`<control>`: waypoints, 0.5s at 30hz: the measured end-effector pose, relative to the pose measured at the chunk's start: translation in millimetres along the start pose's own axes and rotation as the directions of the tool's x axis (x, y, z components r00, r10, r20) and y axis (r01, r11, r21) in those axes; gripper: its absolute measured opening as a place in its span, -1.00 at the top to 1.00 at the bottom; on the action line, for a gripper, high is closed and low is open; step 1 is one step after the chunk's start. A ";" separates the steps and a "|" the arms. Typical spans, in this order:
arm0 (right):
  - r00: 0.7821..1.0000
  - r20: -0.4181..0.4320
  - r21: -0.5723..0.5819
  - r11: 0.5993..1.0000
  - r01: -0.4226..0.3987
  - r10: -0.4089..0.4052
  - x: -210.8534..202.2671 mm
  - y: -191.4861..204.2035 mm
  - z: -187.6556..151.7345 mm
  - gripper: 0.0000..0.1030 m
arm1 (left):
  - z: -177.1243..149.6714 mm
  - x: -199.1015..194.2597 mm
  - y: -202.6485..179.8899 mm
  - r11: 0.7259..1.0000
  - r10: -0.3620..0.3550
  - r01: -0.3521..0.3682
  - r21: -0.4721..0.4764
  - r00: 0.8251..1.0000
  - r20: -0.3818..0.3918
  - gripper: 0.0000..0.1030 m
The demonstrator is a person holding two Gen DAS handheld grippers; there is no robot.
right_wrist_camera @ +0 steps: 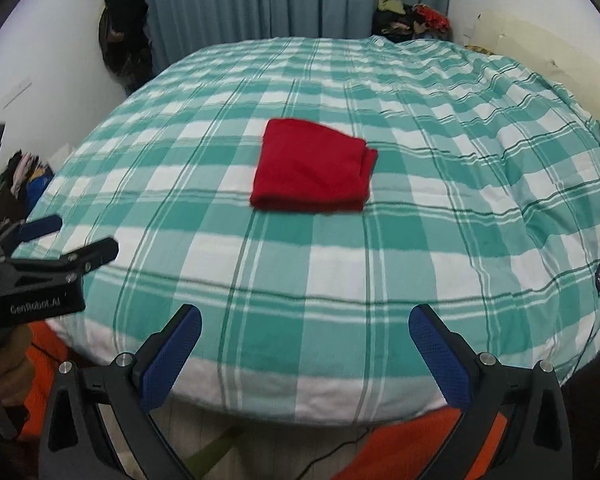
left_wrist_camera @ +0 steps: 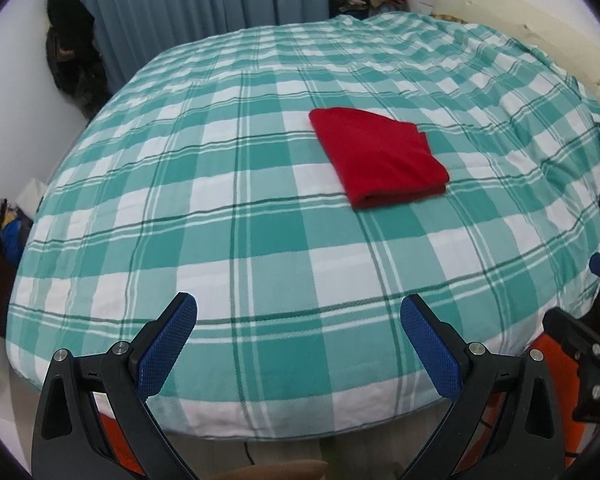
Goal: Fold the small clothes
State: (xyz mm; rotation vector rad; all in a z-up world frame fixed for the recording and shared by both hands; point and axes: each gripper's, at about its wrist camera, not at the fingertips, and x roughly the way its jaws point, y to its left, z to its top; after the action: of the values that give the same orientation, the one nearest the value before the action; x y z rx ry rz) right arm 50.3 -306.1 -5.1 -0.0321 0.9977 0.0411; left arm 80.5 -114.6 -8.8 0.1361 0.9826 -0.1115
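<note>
Left wrist: red cloth (left_wrist_camera: 378,158) beyond tool (left_wrist_camera: 299,312).

Red cloth (left_wrist_camera: 378,158) on teal-and-white checked blanket (left_wrist_camera: 220,200).

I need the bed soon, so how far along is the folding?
Done: the red garment lies folded into a compact rectangle on the checked bedspread. In hand: nothing; the left gripper and right gripper both hang over the bed's near edge with jaws open and empty. Left: no other unfolded garment shows on the bed.
</note>
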 end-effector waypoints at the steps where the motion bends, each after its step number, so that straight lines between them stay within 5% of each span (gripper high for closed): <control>1: 1.000 -0.004 -0.003 1.000 0.001 -0.001 -2.7 1.9 -2.2 -0.99 | -1.1 -1.5 0.3 1.000 0.001 -0.001 0.000 1.000 -0.001 -0.98; 15: 1.000 -0.008 -0.006 1.000 0.013 -0.014 -21.6 12.4 -7.3 -0.99 | -11.2 -19.3 -2.1 0.999 -0.021 0.022 0.036 1.000 -0.019 -0.98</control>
State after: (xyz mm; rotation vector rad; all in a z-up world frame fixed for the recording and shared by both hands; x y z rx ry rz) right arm 31.8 -294.4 9.0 -0.0444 1.0051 0.0315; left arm 60.4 -114.2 1.1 0.1603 1.0007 -0.1481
